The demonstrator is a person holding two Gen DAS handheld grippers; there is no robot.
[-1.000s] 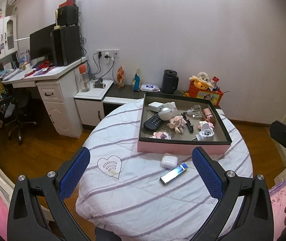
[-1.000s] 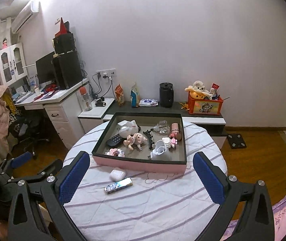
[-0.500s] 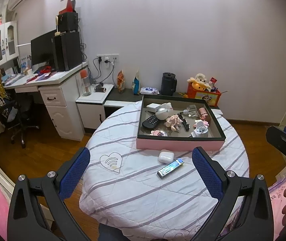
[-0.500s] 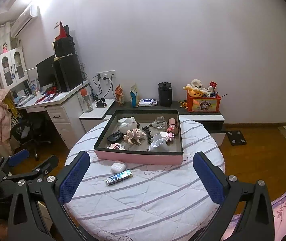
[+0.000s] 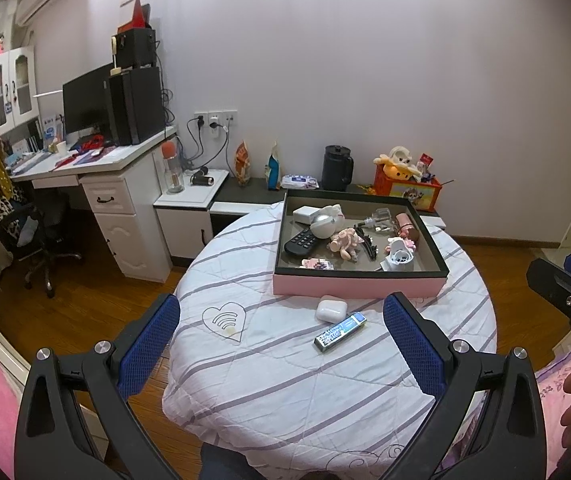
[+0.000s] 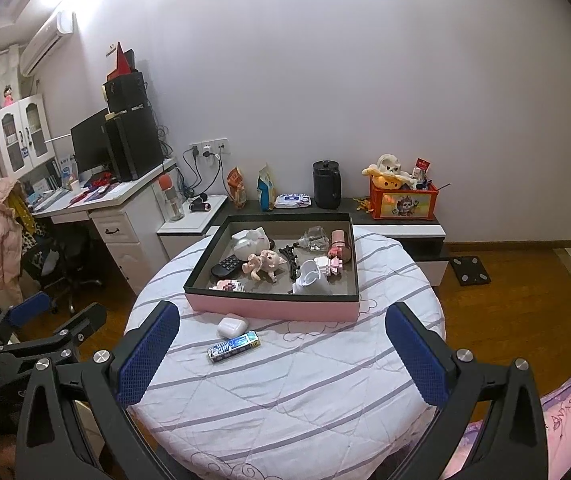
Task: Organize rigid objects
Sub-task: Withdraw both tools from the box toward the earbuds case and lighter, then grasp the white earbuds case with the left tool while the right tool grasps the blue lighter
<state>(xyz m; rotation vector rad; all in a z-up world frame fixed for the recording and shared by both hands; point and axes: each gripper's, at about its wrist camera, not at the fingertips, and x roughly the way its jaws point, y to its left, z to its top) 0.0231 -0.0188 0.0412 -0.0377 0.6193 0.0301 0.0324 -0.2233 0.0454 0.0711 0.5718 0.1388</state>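
A pink box [image 5: 359, 285] [image 6: 273, 309] with a dark rim sits on the round striped table [image 5: 285, 380] [image 6: 285, 392]. It holds a remote, a white figurine, a doll, a hair clip and other small items. In front of it lie a white earbud case [image 5: 330, 308] [image 6: 232, 327] and a blue gum pack [image 5: 339, 332] [image 6: 234, 346]. My left gripper [image 5: 281, 344] is open and empty, well back from the table's near edge. My right gripper [image 6: 281, 344] is open and empty, likewise held back.
A white desk [image 5: 117, 184] with monitor and speakers stands at left, with an office chair [image 5: 33, 236]. A low shelf behind the table carries a black kettle [image 5: 336, 168] and an orange toy box [image 5: 407, 186]. A floor scale [image 6: 468, 270] lies at right.
Both grippers have pulled back and up from the table, so the table and box look smaller and farther. Nothing on the table has moved.
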